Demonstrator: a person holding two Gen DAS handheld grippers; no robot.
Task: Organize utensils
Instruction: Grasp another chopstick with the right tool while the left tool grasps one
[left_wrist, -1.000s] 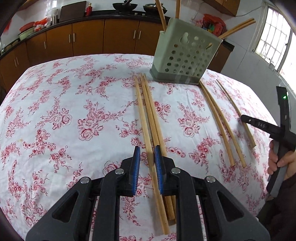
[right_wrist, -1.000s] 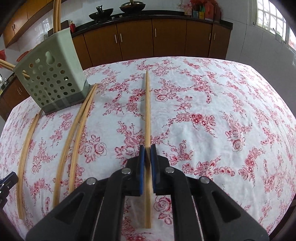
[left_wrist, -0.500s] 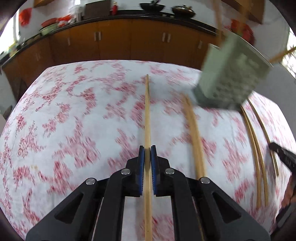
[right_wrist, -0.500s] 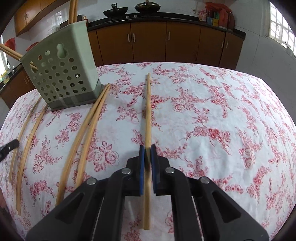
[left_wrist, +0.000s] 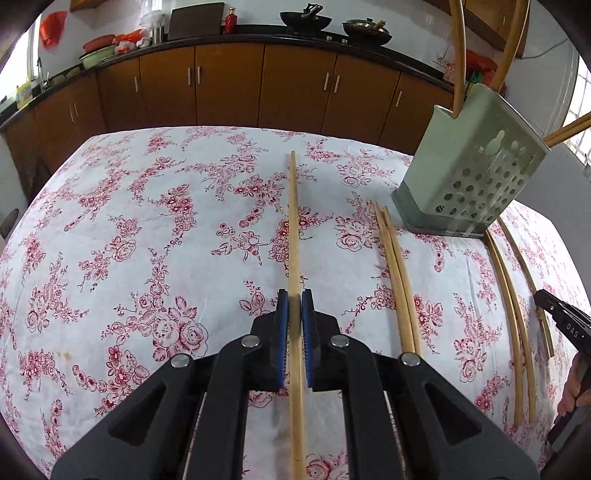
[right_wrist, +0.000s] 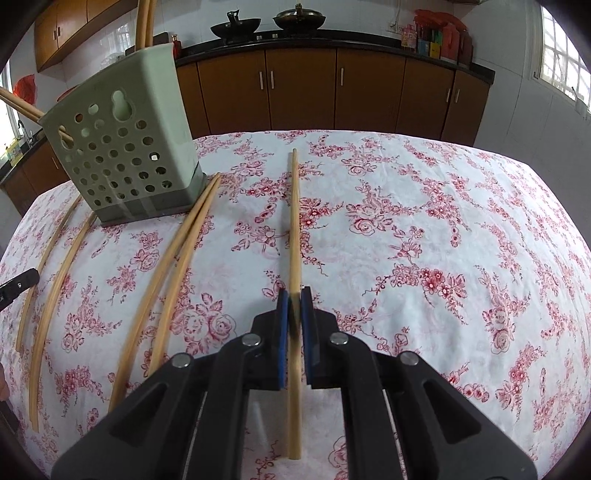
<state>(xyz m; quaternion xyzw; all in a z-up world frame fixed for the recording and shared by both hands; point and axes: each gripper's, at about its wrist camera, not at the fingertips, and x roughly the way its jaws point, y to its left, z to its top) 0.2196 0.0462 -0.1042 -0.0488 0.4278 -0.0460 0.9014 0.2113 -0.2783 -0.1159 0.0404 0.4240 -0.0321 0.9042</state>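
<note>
My left gripper (left_wrist: 294, 301) is shut on a wooden chopstick (left_wrist: 293, 229) that points straight ahead over the flowered tablecloth. My right gripper (right_wrist: 294, 299) is shut on another chopstick (right_wrist: 294, 221) in the same way. A pale green perforated utensil holder (left_wrist: 469, 177) stands at the right of the left wrist view and at the upper left (right_wrist: 122, 144) of the right wrist view, with several chopsticks standing in it. A loose pair of chopsticks (left_wrist: 397, 280) lies beside the holder on the cloth.
More chopsticks (left_wrist: 511, 314) lie on the cloth past the holder, near the other gripper's tip (left_wrist: 561, 317). In the right wrist view loose chopsticks (right_wrist: 48, 295) lie at the left. Brown cabinets (right_wrist: 332, 92) and a counter with woks stand behind the table.
My left gripper closed on one chopstick from the group of three and swung left with it, leaving two on the cloth. The right gripper kept its chopstick and shifted slightly.
</note>
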